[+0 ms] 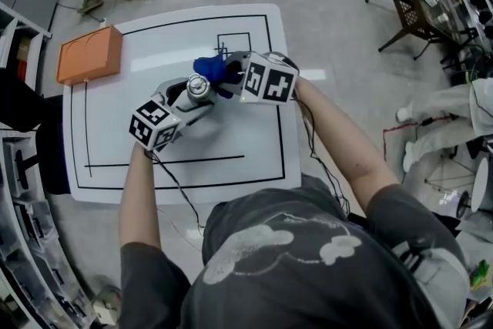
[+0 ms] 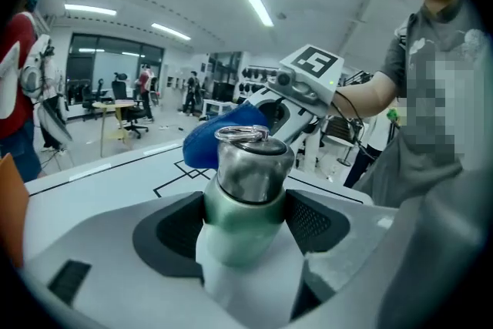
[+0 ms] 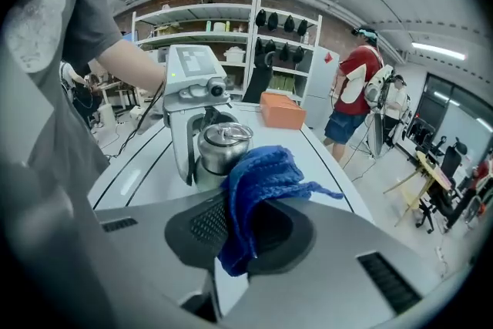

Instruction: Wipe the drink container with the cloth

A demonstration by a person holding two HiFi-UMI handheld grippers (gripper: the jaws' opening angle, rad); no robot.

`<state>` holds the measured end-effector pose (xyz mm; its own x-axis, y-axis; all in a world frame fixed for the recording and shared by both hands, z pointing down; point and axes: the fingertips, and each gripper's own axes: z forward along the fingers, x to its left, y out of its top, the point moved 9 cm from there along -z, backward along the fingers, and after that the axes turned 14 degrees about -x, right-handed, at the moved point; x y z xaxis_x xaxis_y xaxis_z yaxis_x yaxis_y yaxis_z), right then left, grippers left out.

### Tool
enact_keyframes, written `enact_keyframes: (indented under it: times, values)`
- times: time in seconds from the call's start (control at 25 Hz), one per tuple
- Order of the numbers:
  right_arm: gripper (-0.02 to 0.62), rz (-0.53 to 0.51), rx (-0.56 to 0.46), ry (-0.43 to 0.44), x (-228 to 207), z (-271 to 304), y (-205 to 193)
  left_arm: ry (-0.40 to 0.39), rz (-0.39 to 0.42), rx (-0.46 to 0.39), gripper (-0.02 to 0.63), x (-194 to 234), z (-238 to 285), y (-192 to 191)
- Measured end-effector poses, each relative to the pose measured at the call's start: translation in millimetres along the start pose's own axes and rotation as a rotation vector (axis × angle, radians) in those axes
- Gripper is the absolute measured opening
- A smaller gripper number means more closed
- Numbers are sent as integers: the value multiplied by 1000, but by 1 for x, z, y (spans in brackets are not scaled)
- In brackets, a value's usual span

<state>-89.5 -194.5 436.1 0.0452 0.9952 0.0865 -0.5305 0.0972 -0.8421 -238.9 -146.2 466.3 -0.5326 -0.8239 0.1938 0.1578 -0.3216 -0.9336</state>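
Observation:
A pale green drink container (image 2: 246, 204) with a steel cap and ring sits between the pads of my left gripper (image 2: 248, 221), which is shut on it and holds it above the white table (image 1: 254, 142). In the head view the container (image 1: 199, 87) shows just its silver cap, with the left gripper (image 1: 185, 100) around it. My right gripper (image 3: 245, 226) is shut on a blue knitted cloth (image 3: 258, 189). The cloth (image 1: 212, 72) bunches right beside the cap; the container (image 3: 219, 150) stands just behind it in the right gripper view. Whether cloth and container touch is unclear.
An orange box (image 1: 89, 55) lies at the table's far left corner. Black lines are marked on the tabletop. A person in red (image 3: 356, 92) stands beyond the table, and shelving, chairs and cables surround it.

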Motion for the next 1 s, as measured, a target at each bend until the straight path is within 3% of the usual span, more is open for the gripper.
enact_keyframes:
  times: [0.24,0.36,0.6,0.8,1.0]
  values:
    - [41,25,111,15,-4,23,-24,-113,59,9,333,4,-1,1]
    - [41,24,154,16,-4,34,-35,-131,66,-2,333,6,-1,1]
    - [41,70,141,-5,-5,38,-44,-123,54,-8,334,7,0,0]
    - [41,75,128,-46,-1,37,-44,-29,20,-20,334,1,-4,-4]
    - [42,85,86,-90,7,22,-44,192,-73,-143,334,-15,-15,-5]
